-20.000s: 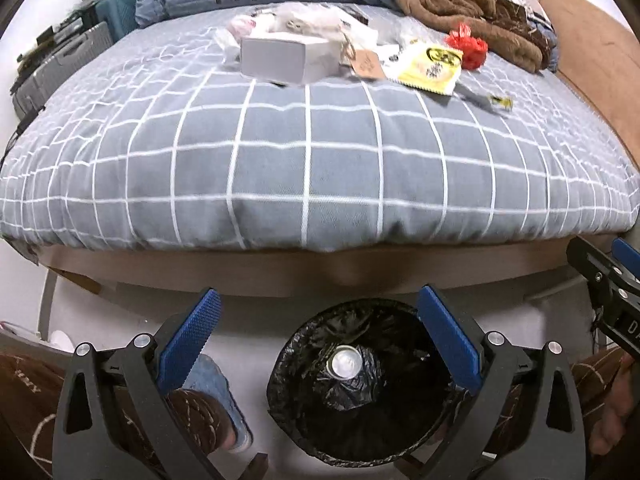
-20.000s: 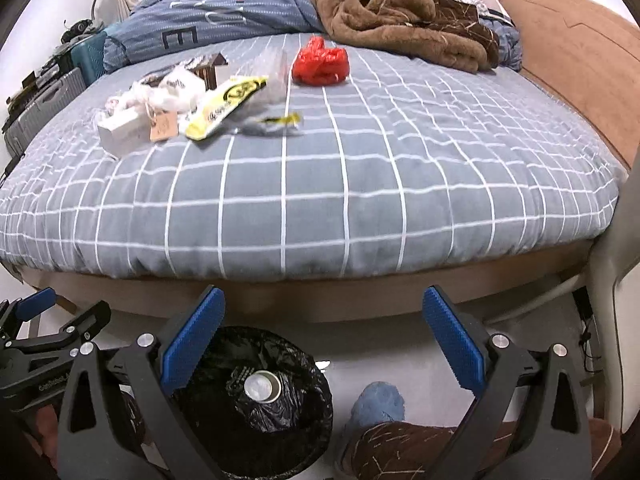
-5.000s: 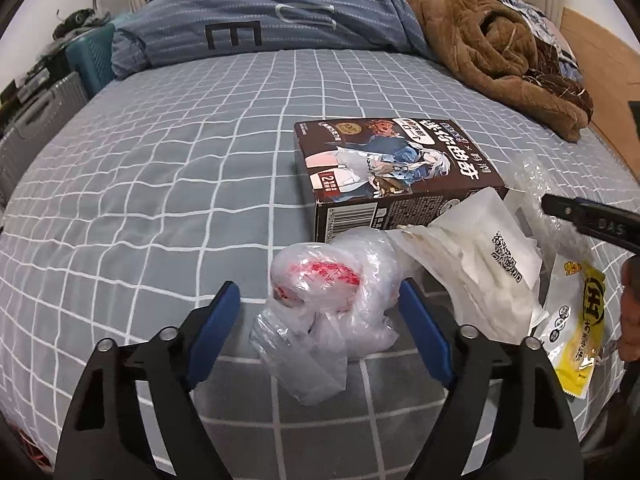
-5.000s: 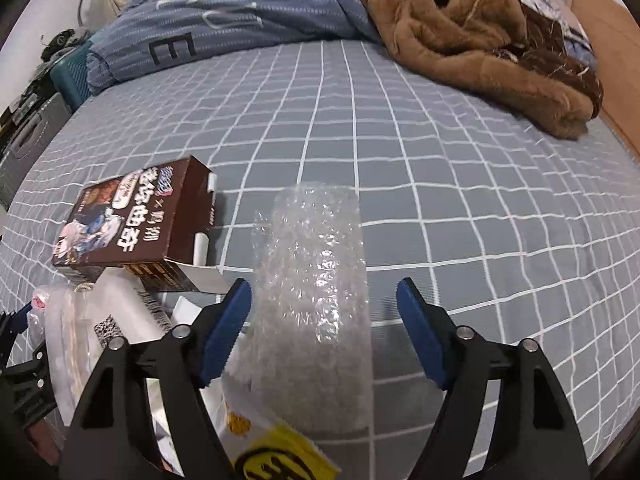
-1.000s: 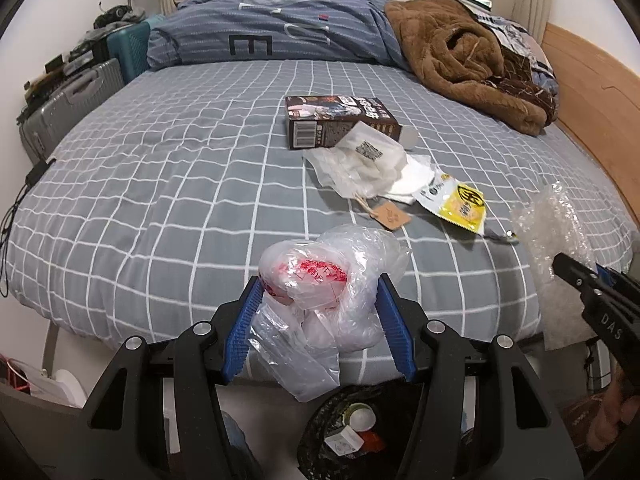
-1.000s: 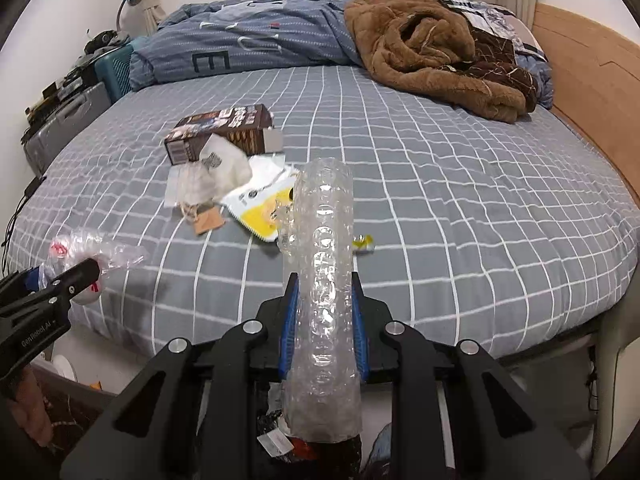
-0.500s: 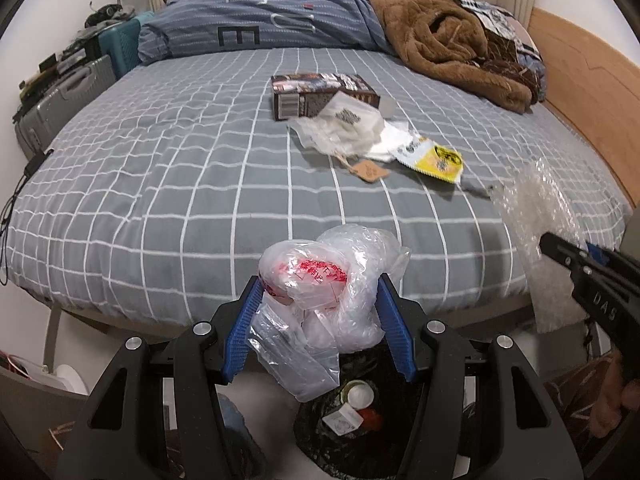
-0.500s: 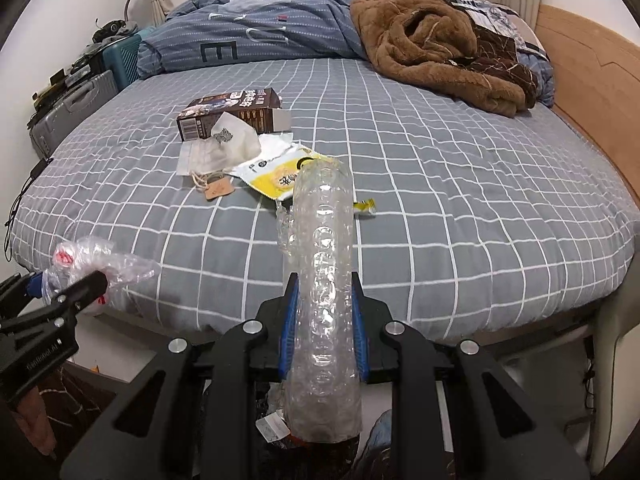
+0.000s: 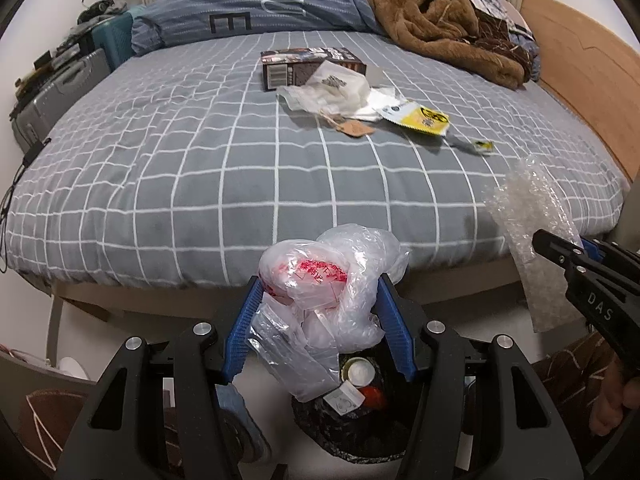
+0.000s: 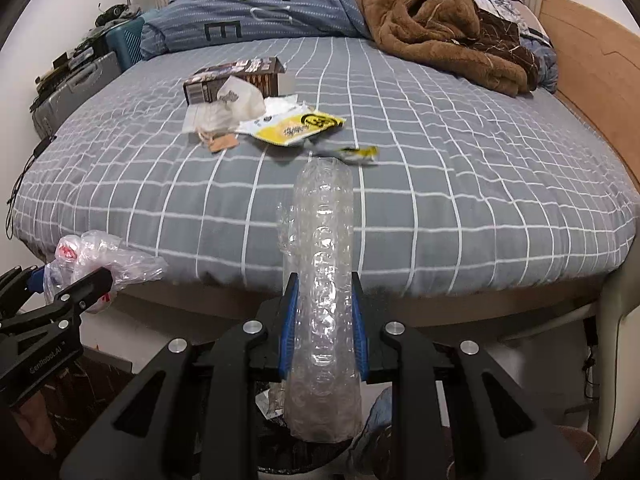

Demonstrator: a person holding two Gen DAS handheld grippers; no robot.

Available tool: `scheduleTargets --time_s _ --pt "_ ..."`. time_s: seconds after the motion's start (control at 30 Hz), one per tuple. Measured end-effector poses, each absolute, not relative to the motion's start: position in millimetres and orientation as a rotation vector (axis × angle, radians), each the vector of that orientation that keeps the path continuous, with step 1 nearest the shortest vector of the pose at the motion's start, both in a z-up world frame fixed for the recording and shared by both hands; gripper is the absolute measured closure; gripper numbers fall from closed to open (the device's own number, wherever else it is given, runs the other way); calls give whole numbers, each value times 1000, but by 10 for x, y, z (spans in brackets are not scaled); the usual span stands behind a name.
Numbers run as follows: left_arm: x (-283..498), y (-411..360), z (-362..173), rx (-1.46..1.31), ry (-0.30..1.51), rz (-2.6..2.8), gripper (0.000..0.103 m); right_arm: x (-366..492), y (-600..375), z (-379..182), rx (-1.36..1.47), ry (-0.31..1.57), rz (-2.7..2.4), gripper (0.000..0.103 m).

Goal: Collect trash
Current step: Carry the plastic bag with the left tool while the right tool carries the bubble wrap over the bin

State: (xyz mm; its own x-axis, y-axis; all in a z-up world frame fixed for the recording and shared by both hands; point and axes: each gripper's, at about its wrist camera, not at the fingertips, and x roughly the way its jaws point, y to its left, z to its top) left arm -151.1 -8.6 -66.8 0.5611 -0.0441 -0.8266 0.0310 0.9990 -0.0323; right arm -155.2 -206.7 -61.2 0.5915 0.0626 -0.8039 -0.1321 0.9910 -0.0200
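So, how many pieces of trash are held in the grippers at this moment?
2: a crumpled plastic bag in the left gripper, and a bubble wrap roll in the right gripper, both above the bin.

Grey white-checked bedspread [image 9: 200,168], brown blanket [image 9: 440,28], yellow packet [image 9: 424,120].

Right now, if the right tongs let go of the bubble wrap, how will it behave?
The bubble wrap looks very light, so it would probably drift down slowly rather than drop. It seems springy: squeezed between the right tongs, it would likely puff out again. It may miss the bin or rest on its trash.
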Motion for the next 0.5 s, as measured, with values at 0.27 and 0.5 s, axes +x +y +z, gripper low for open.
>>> scheduleTargets --time_s 0.27,0.5 --pt "-1650 -108 -728 -12 991 -46 47 -1705 -2091 -704 -74 959 113 80" --pt "-1772 -99 -778 -25 1010 -47 47 -1835 -2080 -761 -71 982 125 80"
